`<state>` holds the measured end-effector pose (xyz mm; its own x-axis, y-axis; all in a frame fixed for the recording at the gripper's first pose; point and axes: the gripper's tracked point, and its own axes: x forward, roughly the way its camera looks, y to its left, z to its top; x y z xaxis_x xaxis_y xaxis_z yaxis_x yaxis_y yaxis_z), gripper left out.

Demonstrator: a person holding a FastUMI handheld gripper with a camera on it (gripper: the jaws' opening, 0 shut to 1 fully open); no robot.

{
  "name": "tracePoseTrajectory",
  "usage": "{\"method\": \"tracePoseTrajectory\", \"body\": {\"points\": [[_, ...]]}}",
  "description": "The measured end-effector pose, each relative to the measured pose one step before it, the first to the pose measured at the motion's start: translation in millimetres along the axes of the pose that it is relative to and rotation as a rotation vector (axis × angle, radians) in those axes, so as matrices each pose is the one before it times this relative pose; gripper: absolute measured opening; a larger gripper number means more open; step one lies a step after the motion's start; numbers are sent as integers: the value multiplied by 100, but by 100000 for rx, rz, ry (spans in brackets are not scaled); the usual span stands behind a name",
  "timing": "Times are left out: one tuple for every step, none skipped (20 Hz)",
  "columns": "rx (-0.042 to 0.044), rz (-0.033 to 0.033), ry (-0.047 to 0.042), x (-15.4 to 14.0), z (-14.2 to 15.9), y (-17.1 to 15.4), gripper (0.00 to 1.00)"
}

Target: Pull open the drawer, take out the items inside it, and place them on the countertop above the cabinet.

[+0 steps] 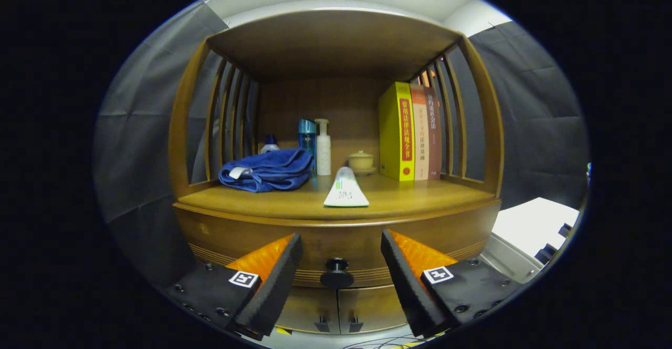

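A wooden cabinet stands in front of me with its drawer [336, 244] closed flush under the countertop [420, 199]. The drawer's dark round knob [336, 273] sits just ahead of my gripper [341, 246], in the gap between the two spread fingers; neither finger touches it. The gripper is open and holds nothing. On the countertop a white tube [346, 189] lies near the front edge, pointing backward. A folded blue towel [268, 169] rests to its left. The drawer's inside is hidden.
At the back of the shelf stand a blue bottle [307, 139], a white pump bottle [323, 149], a small lidded cup [361, 161] and upright books [412, 131]. Two lower doors with small handles [336, 324] sit below the drawer. A white surface [533, 223] lies right of the cabinet.
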<state>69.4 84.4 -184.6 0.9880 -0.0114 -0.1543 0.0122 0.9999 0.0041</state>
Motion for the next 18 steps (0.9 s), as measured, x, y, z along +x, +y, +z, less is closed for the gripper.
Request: {"method": "tracePoseTrajectory", "body": {"points": [[-1182, -23, -887, -1158, 1001, -152, 98], [-875, -674, -676, -1121, 970, -330, 98], [213, 51, -756, -1223, 1003, -201, 98], [898, 732, -693, -1105, 1000, -56, 98], [847, 1198, -549, -1008, 948, 36, 98], [387, 468, -406, -1151, 967, -261, 98], [-273, 395, 26, -997, 748, -324, 98], [-563, 746, 511, -922, 515, -222, 98], [-55, 351, 558, -1055, 261, -285, 98], [512, 549, 91, -926, 357, -233, 98], [872, 460, -371, -803, 348, -291, 98], [437, 1101, -165, -687, 224, -135, 98], [319, -261, -266, -718, -109, -523, 98], [637, -1559, -935, -508, 39, -789, 98], [224, -493, -1571, -330, 224, -552, 98], [-309, 348, -1802, -261, 297, -347, 98], [-100, -1446, -2199, -308, 390, -753, 98], [43, -1858, -1988, -86, 403, -831, 98]]}}
